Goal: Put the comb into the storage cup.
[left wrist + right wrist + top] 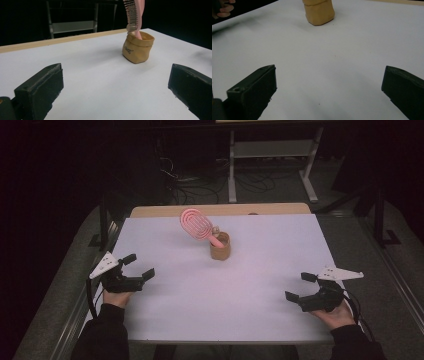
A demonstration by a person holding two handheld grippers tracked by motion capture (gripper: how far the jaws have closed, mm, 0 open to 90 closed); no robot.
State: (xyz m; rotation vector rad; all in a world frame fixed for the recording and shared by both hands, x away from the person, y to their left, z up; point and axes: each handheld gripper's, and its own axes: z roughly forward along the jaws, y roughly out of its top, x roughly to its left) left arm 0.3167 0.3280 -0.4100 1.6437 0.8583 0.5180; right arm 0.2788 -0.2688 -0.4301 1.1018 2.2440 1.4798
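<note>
A small tan pouch stands upright near the middle of the white table. A pink hairbrush sits handle-down in it, its head leaning up and to the left. In the left gripper view the pouch is ahead and to the right, with the brush rising from it. The right gripper view has the pouch at the top. My left gripper rests open at the table's left edge. At the right edge, my right gripper is open too. Both hold nothing.
A wooden strip runs along the table's far edge. Beyond it are a metal frame and cables on a dark floor. The person's hands hold the grippers near the front corners.
</note>
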